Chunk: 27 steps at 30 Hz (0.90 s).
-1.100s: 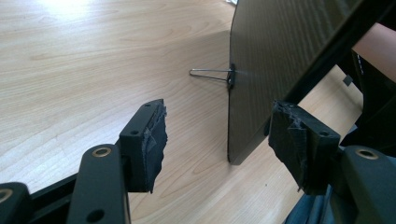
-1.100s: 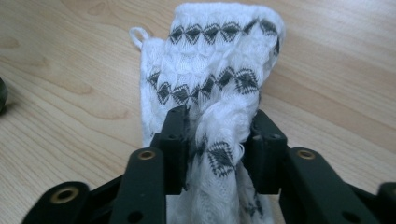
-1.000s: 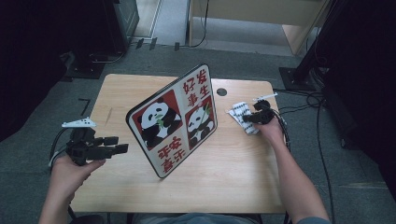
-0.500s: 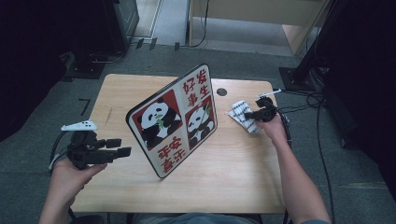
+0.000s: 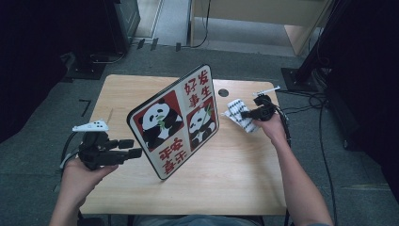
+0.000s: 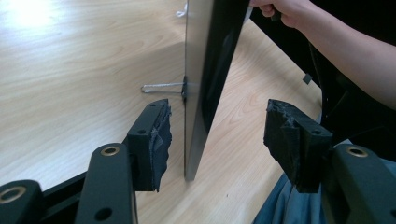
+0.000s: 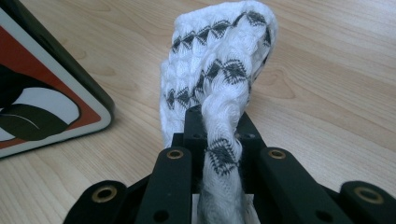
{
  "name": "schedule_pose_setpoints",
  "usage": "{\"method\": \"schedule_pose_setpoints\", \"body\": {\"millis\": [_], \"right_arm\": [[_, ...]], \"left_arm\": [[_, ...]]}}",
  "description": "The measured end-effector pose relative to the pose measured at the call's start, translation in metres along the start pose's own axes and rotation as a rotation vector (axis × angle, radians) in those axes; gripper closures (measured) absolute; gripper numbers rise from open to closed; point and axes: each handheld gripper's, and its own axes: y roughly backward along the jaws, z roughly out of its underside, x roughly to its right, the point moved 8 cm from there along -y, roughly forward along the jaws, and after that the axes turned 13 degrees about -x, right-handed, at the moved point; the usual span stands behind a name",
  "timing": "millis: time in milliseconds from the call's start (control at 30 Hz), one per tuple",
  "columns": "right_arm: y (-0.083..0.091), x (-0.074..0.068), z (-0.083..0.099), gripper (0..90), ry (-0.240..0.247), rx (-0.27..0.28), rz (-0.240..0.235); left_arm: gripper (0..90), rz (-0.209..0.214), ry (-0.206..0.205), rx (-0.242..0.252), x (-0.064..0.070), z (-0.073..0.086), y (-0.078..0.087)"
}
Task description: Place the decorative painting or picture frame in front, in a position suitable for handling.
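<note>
1. A panda sign (image 5: 181, 123) stands tilted on the wooden worktop (image 5: 235, 179).
2. The left gripper (image 5: 123, 153) hovers just beside its left edge.
3. The right gripper (image 5: 245, 114) touches a white patterned cloth (image 5: 236, 112).

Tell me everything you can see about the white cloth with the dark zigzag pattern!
The white knitted-looking cloth with rows of dark diamond and zigzag marks looks soft and thick. It is bunched into a fold, and the right gripper has its black jaws shut on that fold. In the high view it sits over the far right part of the light wooden table, just right of the standing panda picture board and apart from it.
</note>
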Motion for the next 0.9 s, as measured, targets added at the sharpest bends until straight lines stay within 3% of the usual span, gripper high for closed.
{"method": "schedule_pose_setpoints", "body": {"millis": [167, 367, 433, 533, 600, 633, 700, 900], "right_arm": [[0.004, -0.008, -0.003, 80.9, 0.022, 0.012, -0.004], [0.011, -0.022, -0.010, 80.9, 0.050, 0.037, -0.016], [0.014, -0.032, -0.013, 81.0, 0.089, 0.043, -0.041], [0.015, -0.037, -0.015, 81.1, 0.114, 0.048, -0.035], [0.018, -0.043, -0.019, 81.1, 0.114, 0.063, -0.047], [0.023, -0.049, -0.023, 81.0, 0.108, 0.097, -0.069], [0.025, -0.052, -0.026, 80.8, 0.097, 0.091, -0.090], [0.039, -0.065, -0.042, 80.5, 0.125, 0.093, -0.076]], "left_arm": [[40.6, -0.009, -0.010, -0.013, 0.003, -0.008, -0.011], [50.1, 0.002, -0.012, 0.004, 0.004, -0.015, -0.020], [54.5, -0.003, -0.008, 0.014, 0.003, -0.017, -0.022], [57.0, -0.003, 0.004, 0.023, 0.002, -0.020, -0.025], [58.8, -0.008, 0.005, 0.032, 0.001, -0.021, -0.026], [59.8, -0.002, 0.008, 0.037, 0.000, -0.022, -0.026], [60.8, -0.003, 0.008, 0.039, -0.001, -0.022, -0.026], [63.6, 0.003, 0.011, 0.050, -0.003, -0.025, -0.030]]}}
